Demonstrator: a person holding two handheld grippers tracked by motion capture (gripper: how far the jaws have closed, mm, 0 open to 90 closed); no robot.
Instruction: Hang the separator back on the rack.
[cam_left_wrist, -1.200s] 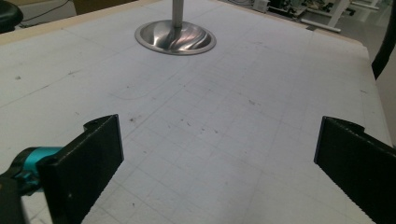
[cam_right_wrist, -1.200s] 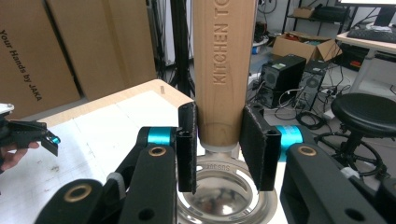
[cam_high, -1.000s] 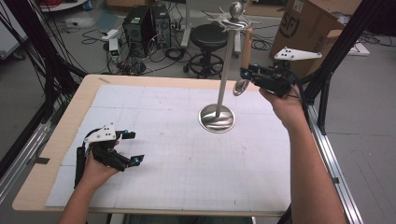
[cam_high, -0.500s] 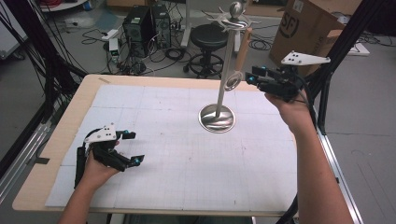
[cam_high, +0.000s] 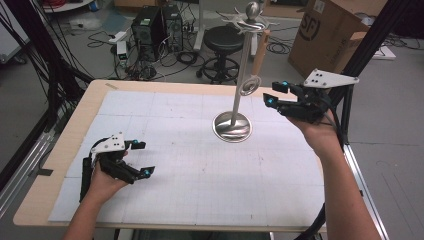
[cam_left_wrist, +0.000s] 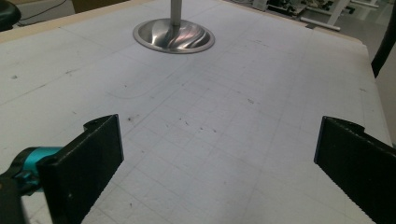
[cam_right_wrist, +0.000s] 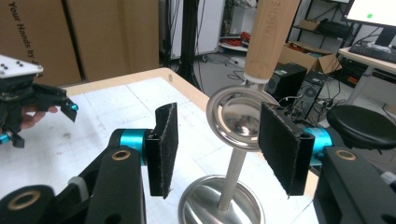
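Two open jaws of the right gripper (cam_high: 274, 94), just widened and empty, face the ladle (cam_high: 249, 85) hanging upright on the steel stand (cam_high: 232, 126); left gripper (cam_high: 142, 159), wide open, rests far off.

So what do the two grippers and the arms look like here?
Both the left gripper and the right gripper are black, with turquoise fittings by flat black padded jaws and a pale three-cornered plate with dark dots on top. A black cable trails from each. The forearms are bare, without sleeves.
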